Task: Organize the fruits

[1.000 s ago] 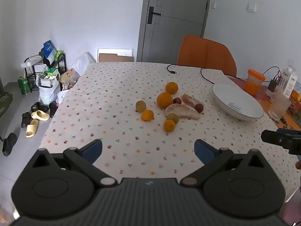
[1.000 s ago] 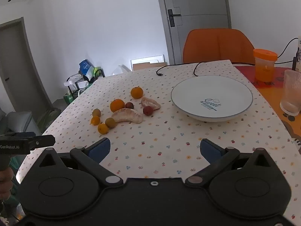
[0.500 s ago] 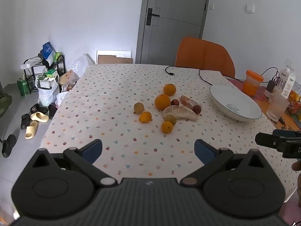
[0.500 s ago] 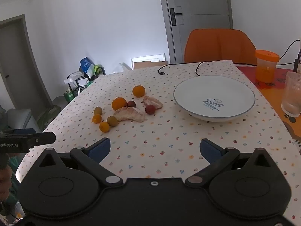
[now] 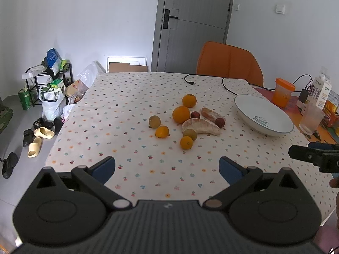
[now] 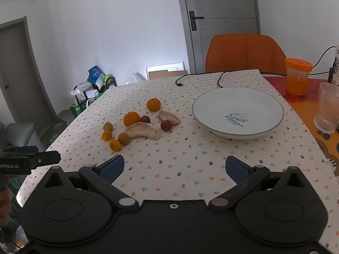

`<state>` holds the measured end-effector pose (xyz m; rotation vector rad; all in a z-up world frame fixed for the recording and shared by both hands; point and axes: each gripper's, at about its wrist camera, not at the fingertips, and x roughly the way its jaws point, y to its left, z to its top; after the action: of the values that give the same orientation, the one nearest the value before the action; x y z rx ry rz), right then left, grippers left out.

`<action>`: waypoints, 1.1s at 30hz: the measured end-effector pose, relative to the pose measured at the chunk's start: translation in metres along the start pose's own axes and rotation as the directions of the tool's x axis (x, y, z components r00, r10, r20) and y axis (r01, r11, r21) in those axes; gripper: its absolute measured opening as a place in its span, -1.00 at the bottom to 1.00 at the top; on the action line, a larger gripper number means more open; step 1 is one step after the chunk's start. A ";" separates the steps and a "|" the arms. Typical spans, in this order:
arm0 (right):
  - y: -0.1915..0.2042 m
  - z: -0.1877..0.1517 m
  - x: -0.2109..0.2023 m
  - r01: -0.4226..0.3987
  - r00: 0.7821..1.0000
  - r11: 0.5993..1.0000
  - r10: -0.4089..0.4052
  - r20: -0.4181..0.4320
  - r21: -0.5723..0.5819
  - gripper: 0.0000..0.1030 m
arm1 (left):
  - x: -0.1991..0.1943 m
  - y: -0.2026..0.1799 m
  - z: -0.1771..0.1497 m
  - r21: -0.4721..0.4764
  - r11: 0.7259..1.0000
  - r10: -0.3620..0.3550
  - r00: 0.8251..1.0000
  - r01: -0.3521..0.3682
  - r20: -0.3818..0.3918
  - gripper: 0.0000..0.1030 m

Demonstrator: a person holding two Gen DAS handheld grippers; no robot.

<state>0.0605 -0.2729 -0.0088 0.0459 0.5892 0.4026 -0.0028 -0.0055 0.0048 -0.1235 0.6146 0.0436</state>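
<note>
Both the left gripper (image 5: 167,166) and right gripper (image 6: 175,166) hold their jaws wide open and empty, fruits (image 6: 142,129) on the table (image 6: 190,165) far ahead of them

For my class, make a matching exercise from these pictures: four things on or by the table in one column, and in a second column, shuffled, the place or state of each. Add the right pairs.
Things
1. white plate
2. large pomelo segment
3. orange-lidded cup
4. left gripper

Places or states
A. lies among the small fruits, touching a greenish one
B. open, holding nothing, above the near part of the cloth
C. empty, on the dotted cloth right of the fruits
D. stands on the red mat beyond the plate

Pairs: 1-C, 2-A, 3-D, 4-B
</note>
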 end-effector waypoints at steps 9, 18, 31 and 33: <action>0.000 0.001 0.000 -0.001 1.000 1.000 0.001 -0.003 -0.007 1.00 | 0.001 -0.001 0.000 0.000 1.000 0.002 1.000 -0.002 -0.001 1.00; 0.003 0.000 0.001 -0.004 1.000 1.000 0.004 -0.006 -0.014 1.00 | 0.000 0.000 0.001 -0.001 1.000 0.002 1.000 -0.002 -0.002 1.00; 0.002 0.000 0.000 -0.006 1.000 1.000 0.006 -0.003 -0.011 1.00 | 0.000 0.001 0.001 -0.002 1.000 0.002 1.000 -0.002 0.001 1.00; 0.003 0.001 0.000 -0.005 1.000 1.000 0.005 -0.004 -0.011 1.00 | 0.000 0.001 0.002 -0.002 1.000 0.002 1.000 -0.002 0.000 1.00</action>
<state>0.0601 -0.2705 -0.0077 0.0357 0.5907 0.4106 -0.0024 -0.0043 0.0062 -0.1247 0.6147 0.0462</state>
